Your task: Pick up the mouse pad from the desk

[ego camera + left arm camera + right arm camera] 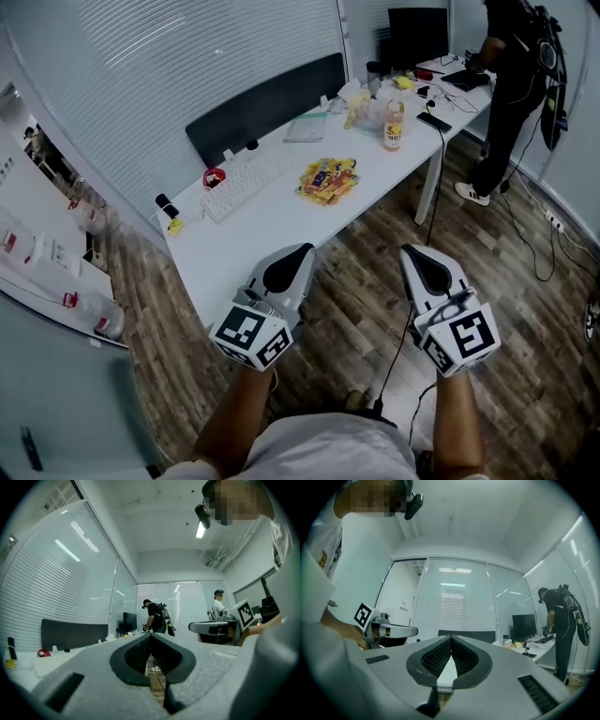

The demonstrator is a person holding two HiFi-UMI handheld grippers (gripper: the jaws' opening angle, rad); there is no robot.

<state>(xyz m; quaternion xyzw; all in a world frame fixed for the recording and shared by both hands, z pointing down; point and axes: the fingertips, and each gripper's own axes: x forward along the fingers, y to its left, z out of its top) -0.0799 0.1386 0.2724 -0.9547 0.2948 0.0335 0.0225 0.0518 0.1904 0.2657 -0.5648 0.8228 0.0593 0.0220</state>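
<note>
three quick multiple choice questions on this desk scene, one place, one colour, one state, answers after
1. Where is the mouse pad? A on a chair; B on the desk, behind the keyboard; C in a gripper.
2. What colour is the keyboard? A black; B red; C white.
3. How are the left gripper and right gripper? A both shut, empty; B both open; C one open, one shut.
Answers: 1 B, it shows dark beyond the keyboard; 2 C, white keys; 3 A, jaws together, nothing between.
</note>
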